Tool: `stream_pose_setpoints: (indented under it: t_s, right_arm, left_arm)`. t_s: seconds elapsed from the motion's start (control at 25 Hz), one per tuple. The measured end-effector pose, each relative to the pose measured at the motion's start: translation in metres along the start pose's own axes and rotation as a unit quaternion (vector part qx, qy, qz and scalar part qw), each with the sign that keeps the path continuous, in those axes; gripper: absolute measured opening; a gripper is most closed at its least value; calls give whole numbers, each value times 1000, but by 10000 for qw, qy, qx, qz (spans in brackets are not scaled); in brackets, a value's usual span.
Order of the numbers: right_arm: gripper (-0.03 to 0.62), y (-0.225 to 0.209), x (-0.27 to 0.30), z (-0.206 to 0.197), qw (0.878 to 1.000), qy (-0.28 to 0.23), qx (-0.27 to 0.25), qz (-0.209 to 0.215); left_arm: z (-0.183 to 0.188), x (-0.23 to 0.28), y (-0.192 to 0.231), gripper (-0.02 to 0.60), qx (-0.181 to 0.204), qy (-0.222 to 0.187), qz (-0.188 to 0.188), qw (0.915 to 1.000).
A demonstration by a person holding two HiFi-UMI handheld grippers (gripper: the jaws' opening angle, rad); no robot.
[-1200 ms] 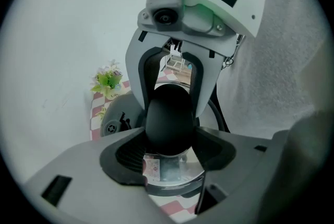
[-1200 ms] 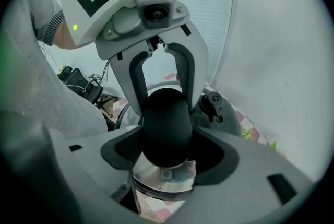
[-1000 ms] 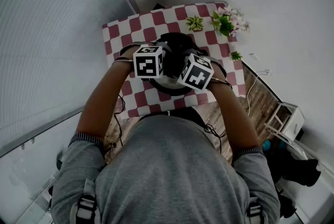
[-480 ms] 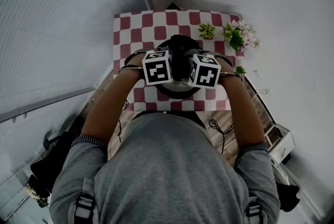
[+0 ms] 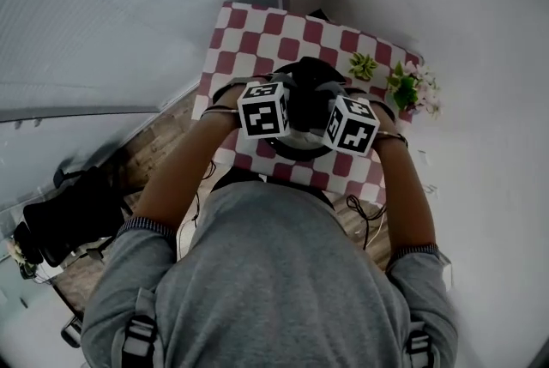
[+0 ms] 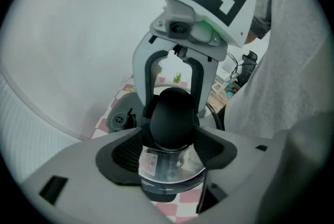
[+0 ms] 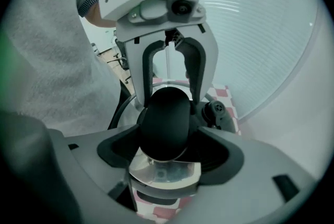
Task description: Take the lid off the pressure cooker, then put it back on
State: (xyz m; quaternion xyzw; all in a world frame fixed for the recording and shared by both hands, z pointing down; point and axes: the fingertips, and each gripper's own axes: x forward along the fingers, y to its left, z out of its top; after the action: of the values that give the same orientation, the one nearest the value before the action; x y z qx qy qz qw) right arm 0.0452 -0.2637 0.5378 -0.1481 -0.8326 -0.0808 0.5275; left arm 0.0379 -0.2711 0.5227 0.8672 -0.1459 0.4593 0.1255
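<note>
The pressure cooker (image 5: 300, 153) stands on a red-and-white checked table (image 5: 249, 27), and its dark lid (image 5: 307, 83) looks seated on the pot. My left gripper (image 5: 274, 119) is at the lid's left side and my right gripper (image 5: 339, 128) at its right. In the left gripper view a black side handle (image 6: 171, 118) lies between the pads of the left gripper (image 6: 172, 151). The opposite black handle (image 7: 164, 124) lies between the pads of the right gripper (image 7: 166, 154). Both pairs of jaws have just been opening and stand wide around the handles, without a clear squeeze.
A black valve knob (image 6: 119, 120) sits on the lid beside the handles. Two small potted plants (image 5: 363, 64) (image 5: 410, 87) stand at the table's far right edge. White walls close in behind and to the right. A dark bag (image 5: 69, 216) lies on the wooden floor at left.
Both marker cubes have rolled while the hands stayed at the cooker's handles. The table and cooker have swung clockwise in the head view as the head turned.
</note>
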Motion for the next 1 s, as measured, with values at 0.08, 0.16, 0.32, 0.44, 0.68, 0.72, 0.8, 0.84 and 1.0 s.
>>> stream_pose_setpoints:
  t_s: [0.08, 0.16, 0.32, 0.44, 0.68, 0.72, 0.8, 0.84, 1.0]
  right_arm:
    - [356, -3, -11, 4, 9988, -376, 60, -305]
    - [356, -3, -25, 13, 9938, -875, 198, -650]
    - [345, 2, -62, 27, 9678, -1837, 714, -1566]
    - [288, 19, -83, 34, 9377, -2529, 1180, -2072]
    - [208, 86, -94, 43, 8927, -3323, 1886, -2387]
    - [191, 99, -94, 43, 8873, -3379, 1966, -2446]
    - [142, 123, -97, 45, 8740, -3502, 2090, -2643]
    - [119, 134, -99, 46, 8663, -3563, 2150, -2763]
    - [36, 178, -113, 53, 8324, -3876, 2369, -3174]
  left_arm:
    - [3, -12, 5, 319, -266, -452, 392, 9979]
    - [2, -28, 7, 319, -547, -891, 813, 9912]
    - [-3, -54, -6, 319, -830, -1545, 1549, 9722]
    - [-2, -72, -26, 318, -867, -2066, 1942, 9550]
    - [-2, -98, -84, 261, -975, -3003, 2157, 9240]
    - [0, -102, -95, 241, -958, -3124, 2166, 9200]
    - [2, -108, -118, 215, -875, -3329, 2217, 9124]
    - [3, -111, -129, 195, -839, -3423, 2237, 9087]
    - [2, -125, -170, 85, -828, -3842, 2415, 8872]
